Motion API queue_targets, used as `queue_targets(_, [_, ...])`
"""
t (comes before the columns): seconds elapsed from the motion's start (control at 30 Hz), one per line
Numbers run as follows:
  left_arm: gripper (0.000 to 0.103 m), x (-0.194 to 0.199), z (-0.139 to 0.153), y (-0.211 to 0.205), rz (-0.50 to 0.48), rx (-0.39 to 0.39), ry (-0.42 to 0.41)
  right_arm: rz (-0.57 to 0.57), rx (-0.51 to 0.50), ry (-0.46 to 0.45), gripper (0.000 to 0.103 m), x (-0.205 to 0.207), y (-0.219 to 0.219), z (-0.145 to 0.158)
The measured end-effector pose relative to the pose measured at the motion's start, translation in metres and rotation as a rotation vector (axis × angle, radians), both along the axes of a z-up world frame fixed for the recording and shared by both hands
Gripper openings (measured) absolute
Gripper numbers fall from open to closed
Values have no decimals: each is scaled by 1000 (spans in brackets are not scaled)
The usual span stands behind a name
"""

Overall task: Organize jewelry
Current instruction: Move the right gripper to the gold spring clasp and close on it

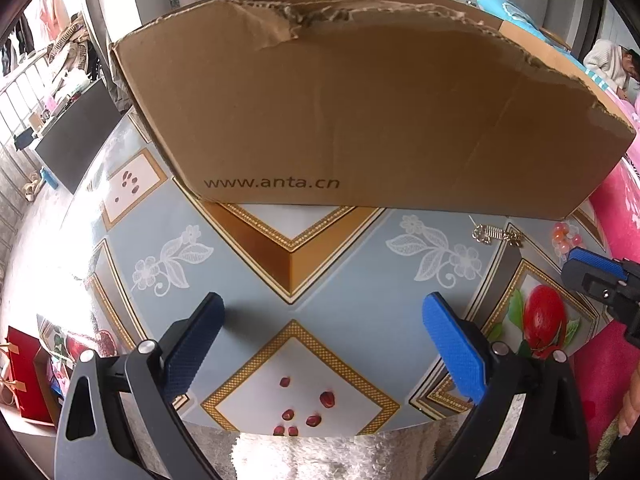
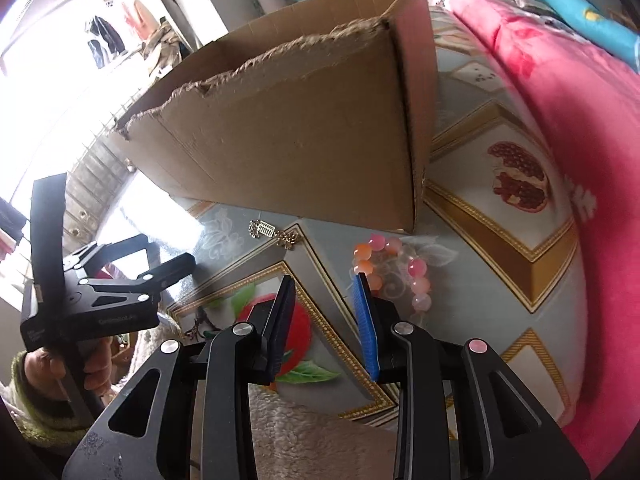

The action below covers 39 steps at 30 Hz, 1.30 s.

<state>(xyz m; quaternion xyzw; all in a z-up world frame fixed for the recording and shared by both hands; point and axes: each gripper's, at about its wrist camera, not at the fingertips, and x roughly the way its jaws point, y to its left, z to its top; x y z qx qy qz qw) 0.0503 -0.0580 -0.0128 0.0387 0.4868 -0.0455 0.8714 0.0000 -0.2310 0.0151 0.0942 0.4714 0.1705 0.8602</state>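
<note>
A torn brown cardboard box point(image 1: 360, 112) stands on the patterned table; it also shows in the right wrist view point(image 2: 304, 136). A gold chain piece point(image 1: 496, 235) lies in front of the box's right end, also seen from the right wrist point(image 2: 272, 233). A pink and orange bead bracelet point(image 2: 394, 270) lies right of it, partly behind my right finger; it shows at the edge of the left wrist view point(image 1: 564, 238). My left gripper point(image 1: 324, 316) is open and empty over the table. My right gripper point(image 2: 326, 292) is open, just short of the bracelet.
A pink blanket point(image 2: 560, 128) borders the table on the right. A fluffy white cloth point(image 1: 304, 456) lies at the near table edge. A red gift bag point(image 1: 24, 376) stands at the left. The patterned tablecloth point(image 1: 248, 264) shows printed fruit.
</note>
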Motion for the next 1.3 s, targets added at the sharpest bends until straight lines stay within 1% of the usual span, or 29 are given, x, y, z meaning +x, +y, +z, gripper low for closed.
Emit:
queue_targets(0.2, [97, 0, 0, 3, 2, -5, -8, 26, 13, -21, 29, -5, 2, 6])
queue_targets(0.37, [97, -1, -1, 3, 1, -5, -8, 41, 9, -26, 30, -1, 15, 3])
queue_targets(0.63, [97, 0, -1, 1, -2, -3, -5, 51, -9, -35, 30, -2, 21, 2])
queue_targets(0.87, [97, 5, -2, 1, -13, -7, 1, 73, -87, -77, 30, -1, 32, 1])
queue_targets(1.1, [97, 12, -4, 4, -38, -7, 16, 140, -165, -135, 30, 6, 53, 1])
queue_targets(1.3, [97, 13, -6, 8, -64, -8, 11, 196, -253, -175, 26, 18, 70, -3])
